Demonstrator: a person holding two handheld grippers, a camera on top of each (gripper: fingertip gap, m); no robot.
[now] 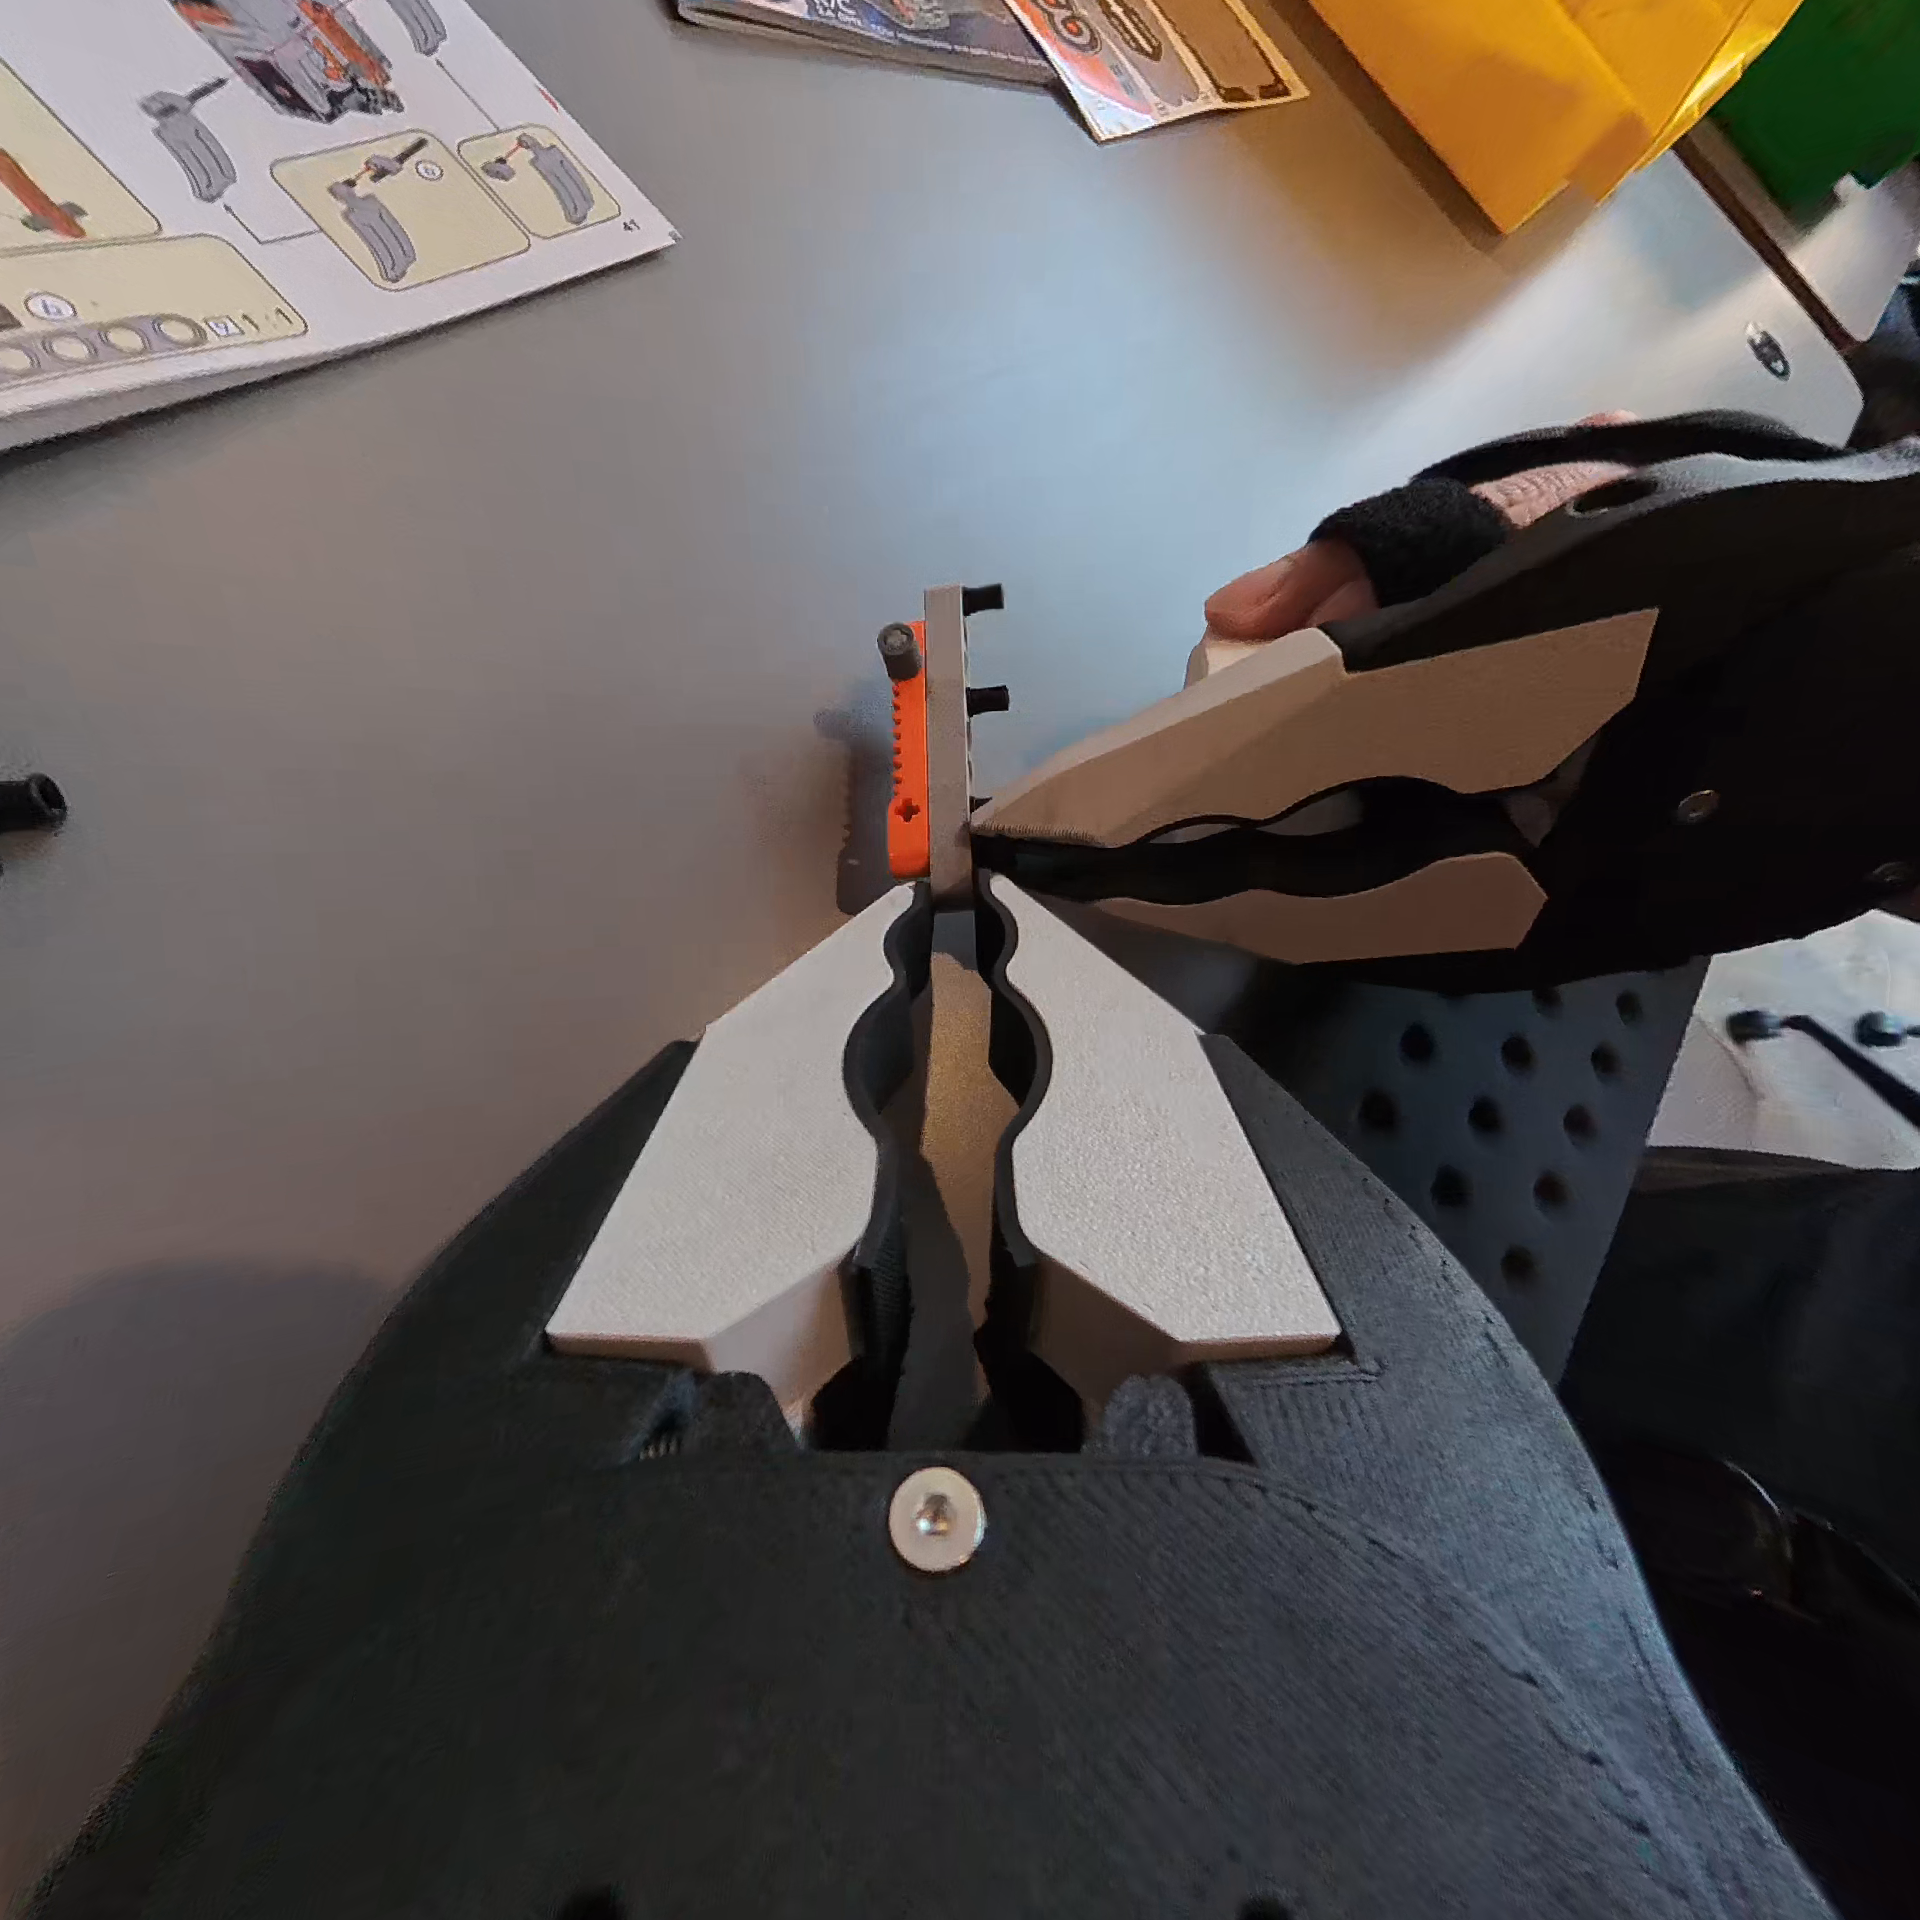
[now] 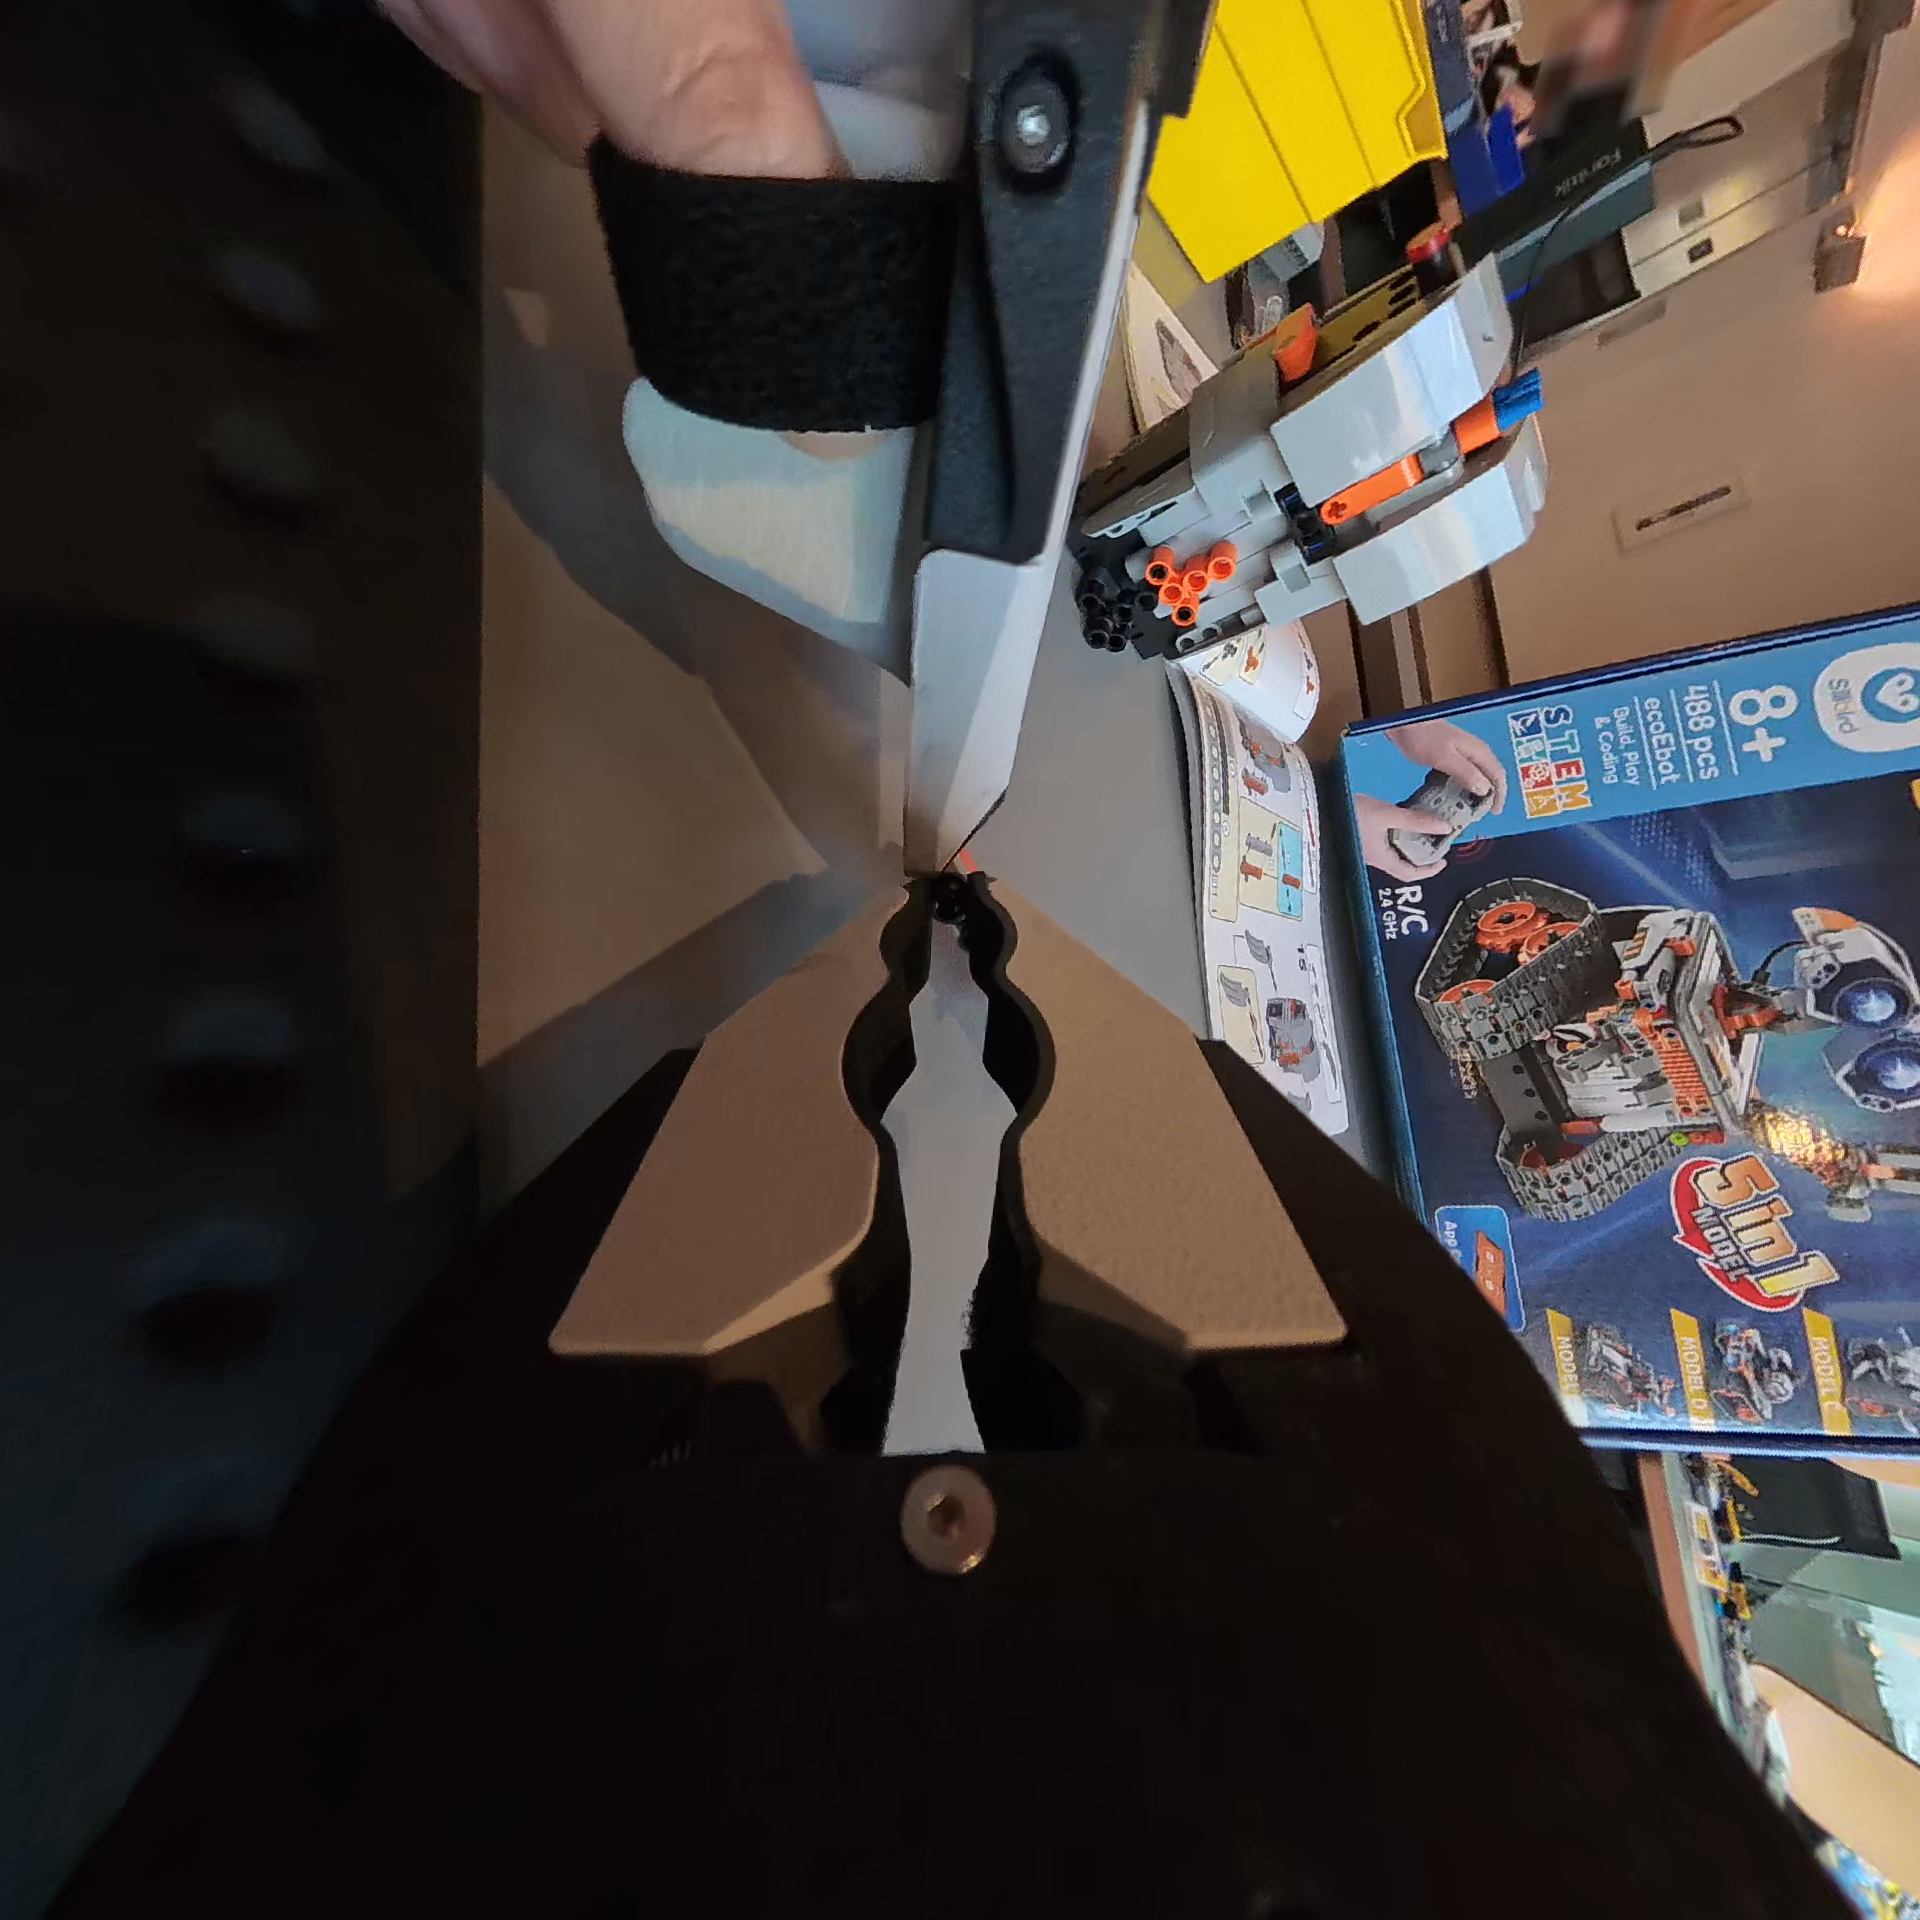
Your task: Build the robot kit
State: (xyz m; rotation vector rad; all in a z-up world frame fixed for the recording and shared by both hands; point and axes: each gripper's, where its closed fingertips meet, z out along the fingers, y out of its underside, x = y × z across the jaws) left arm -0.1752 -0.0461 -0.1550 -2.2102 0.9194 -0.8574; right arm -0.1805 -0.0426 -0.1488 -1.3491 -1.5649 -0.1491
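My left gripper (image 1: 951,891) is shut on the lower end of an upright grey beam (image 1: 948,727). An orange toothed rack (image 1: 907,769) with a grey bush on top is fixed to the beam's left face. Two black pins (image 1: 987,698) stick out of its right face. My right gripper (image 1: 985,837), held by a gloved hand (image 1: 1403,540), comes in from the right with its tips against the beam's lower right face. In the right wrist view my right gripper (image 2: 951,899) is shut on a small black pin (image 2: 948,908), and the left gripper's fingers (image 2: 966,707) reach down to meet it.
An open instruction booklet (image 1: 260,208) lies at the far left, leaflets (image 1: 1143,62) and a yellow bin (image 1: 1538,94) at the back. A loose black pin (image 1: 31,805) lies at the left edge. A partly built model (image 2: 1351,488) and a blue box (image 2: 1662,1039) stand on the grey table (image 1: 727,520). My left and right fingertips are right by each other.
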